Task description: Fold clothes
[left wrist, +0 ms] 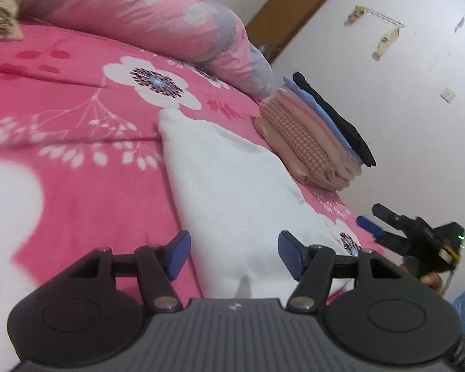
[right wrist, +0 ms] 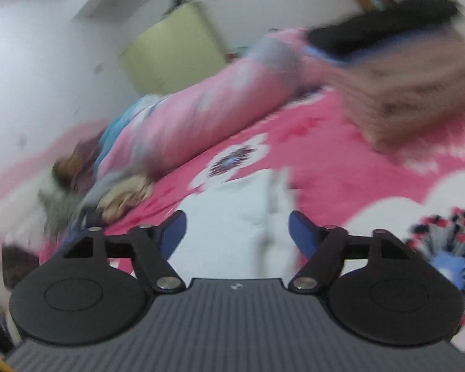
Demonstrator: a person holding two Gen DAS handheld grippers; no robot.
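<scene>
White garment [left wrist: 232, 179] lies folded flat on the pink floral bedspread [left wrist: 77, 117], just beside the stack of folded clothes [left wrist: 319, 136] at the bed's far edge, near the wall. My left gripper [left wrist: 234, 255] hangs over its near end, fingers parted, nothing btwn them; cloth sits below, not pinched. Right gripper [right wrist: 237, 232] also spread wide and empty, its view badly smeared; seen from the left cam it's off the bed's corner, apart from the garment.

My read: fold on this piece is done and let go. Next move prob. either a last tidy fold or lifting it onto the stack — that needs both sets of fingers under opposite edges w/o dragging the layers open.

Around: rolled pink quilt [left wrist: 145, 15] along the back of the bed, a heap of unfolded clothes [right wrist: 108, 192] at its left end, likely next in line. Brown door [left wrist: 294, 9] behind. In the way: stack sits close to the bed edge, so a careless placement could tip it.
</scene>
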